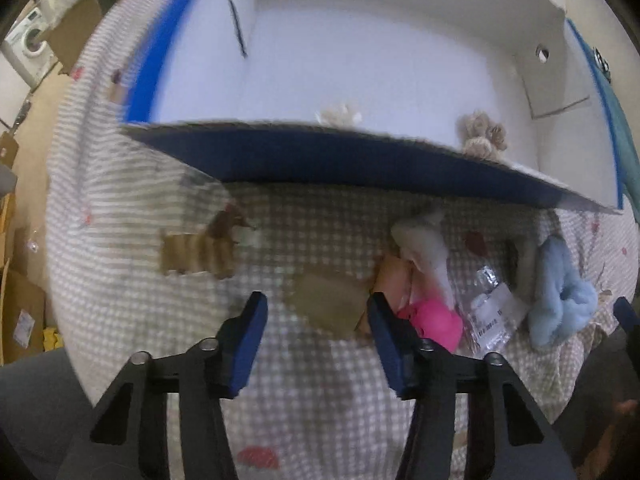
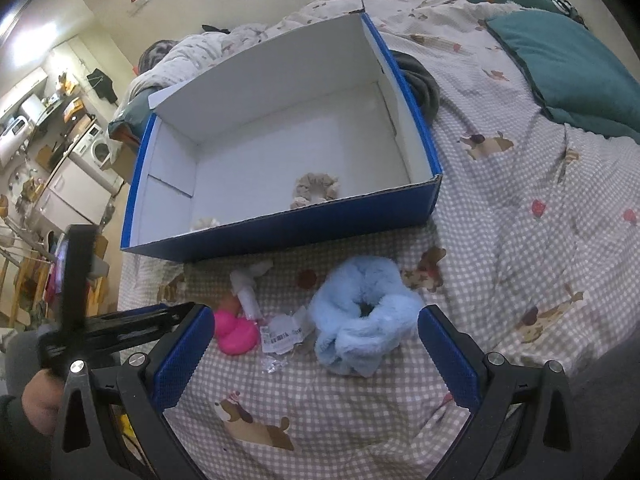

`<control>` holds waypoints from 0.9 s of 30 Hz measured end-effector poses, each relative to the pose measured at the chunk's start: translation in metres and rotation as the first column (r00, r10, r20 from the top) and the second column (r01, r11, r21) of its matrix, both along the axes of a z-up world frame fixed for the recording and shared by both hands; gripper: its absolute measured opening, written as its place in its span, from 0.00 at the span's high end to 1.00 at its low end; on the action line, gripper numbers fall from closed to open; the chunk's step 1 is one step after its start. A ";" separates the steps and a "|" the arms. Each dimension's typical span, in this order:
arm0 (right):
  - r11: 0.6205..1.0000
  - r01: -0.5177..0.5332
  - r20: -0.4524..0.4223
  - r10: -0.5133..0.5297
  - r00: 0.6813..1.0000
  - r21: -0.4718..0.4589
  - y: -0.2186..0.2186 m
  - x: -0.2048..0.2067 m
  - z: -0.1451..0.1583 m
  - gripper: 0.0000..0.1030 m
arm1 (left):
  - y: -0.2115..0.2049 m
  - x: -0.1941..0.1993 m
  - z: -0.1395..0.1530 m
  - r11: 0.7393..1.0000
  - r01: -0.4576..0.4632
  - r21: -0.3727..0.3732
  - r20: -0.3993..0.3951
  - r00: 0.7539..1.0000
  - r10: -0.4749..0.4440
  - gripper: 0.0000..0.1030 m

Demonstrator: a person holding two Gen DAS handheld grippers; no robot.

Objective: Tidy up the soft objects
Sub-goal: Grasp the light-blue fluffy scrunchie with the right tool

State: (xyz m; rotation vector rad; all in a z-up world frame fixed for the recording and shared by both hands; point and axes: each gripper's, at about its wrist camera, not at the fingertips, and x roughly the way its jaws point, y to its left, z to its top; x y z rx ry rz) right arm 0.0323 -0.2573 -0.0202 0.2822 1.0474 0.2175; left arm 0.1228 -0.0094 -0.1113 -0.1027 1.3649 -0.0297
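I'm looking down at a bed (image 2: 520, 200) covered with a checked sheet printed with little dogs. A blue box (image 2: 280, 232) with a white inside sits on it, its long blue wall toward me. Inside the box, close to that near wall, lies a beige scrunchie (image 2: 318, 191), and further toward the left end a pale, whitish one (image 2: 205, 224) pokes up just behind the wall.

My left tool (image 1: 316, 312) points steeply down at the sheet in front of the box. Its blue fingers (image 1: 250, 344) stand partly apart and nothing is gripped between them; through the gap I see only the sheet and a brownish printed patch, though that view is blurred. Just to the right of its right finger lies a pink soft thing (image 1: 434, 322), with a white fuzzy piece (image 1: 426, 252) lying over its top end and something orange beside it.

My right tool (image 2: 316, 340) is wide open and holds nothing. A fluffy light blue scrunchie (image 2: 362, 316) lies on the sheet between its fingers, nearer the right one, and I can't see either finger touching it. Between the blue scrunchie and the pink thing sits a crumpled clear wrapper with a white label (image 2: 284, 334).

A teal pillow (image 2: 560, 68) rests at the bed's far right corner. The hand (image 2: 38, 404) carrying the left tool shows at the lower left of the right view
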 end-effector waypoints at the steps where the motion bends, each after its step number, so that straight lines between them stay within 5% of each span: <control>1: 1.000 0.003 -0.002 -0.003 1.000 0.002 -0.001 0.000 -0.001 0.00 | -0.001 0.001 -0.005 1.000 -0.002 0.000 -0.008 1.000 0.002 0.65; 9: 1.000 -0.003 -0.014 0.003 1.000 -0.007 0.001 0.002 -0.004 0.00 | -0.013 0.000 -0.006 0.998 0.038 -0.045 0.002 0.999 -0.038 0.93; 27: 0.998 0.067 -0.059 -0.066 0.996 0.004 -0.014 0.006 -0.012 0.00 | 0.016 -0.056 0.060 0.996 0.026 -0.090 0.098 0.995 -0.018 0.94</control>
